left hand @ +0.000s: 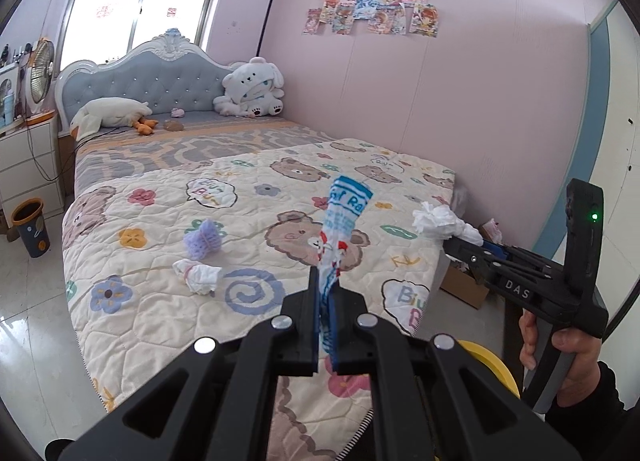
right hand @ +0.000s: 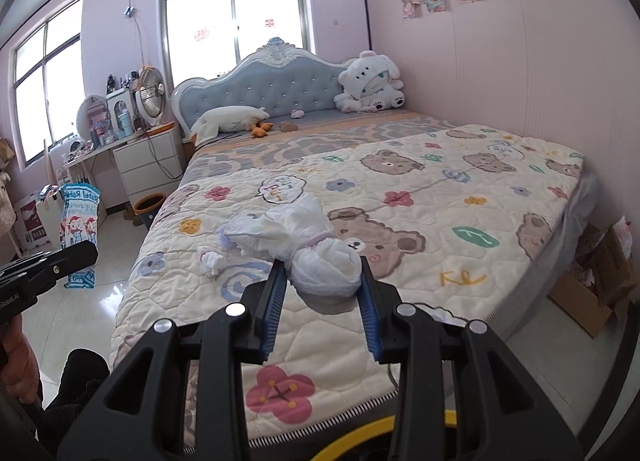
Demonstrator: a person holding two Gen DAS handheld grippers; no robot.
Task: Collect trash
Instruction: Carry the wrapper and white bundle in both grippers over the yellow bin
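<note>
My left gripper is pressed together on a blue-and-white candy wrapper, which sticks up from between the fingers toward twelve o'clock, its printed top flaring open above the bed. In the right wrist view the same wrapper hangs at nine o'clock, pinched in the black tip of that gripper over the pale floor tiles.

My right gripper is pinching a crumpled white tissue wad; the blue pads press its rounded end from both sides, and the rest of the wad fans out toward eleven o'clock. From the left wrist view that wad shows at three o'clock, bunched at the tip of the right gripper, with my hand wrapped around the handle lower down at four o'clock.

Two more bits of trash lie on the quilt: a small purple foam net at about nine o'clock from my left fingertips, and just beside it, toward eight o'clock, a little crumpled white paper with red marks. They lie close together; I cannot tell if they touch.

A dark blue wastebasket stands on the floor at nine o'clock, by the white drawers beside the bed. A white plush toy sits against the headboard at twelve o'clock, and a plush duck lies at eleven.
</note>
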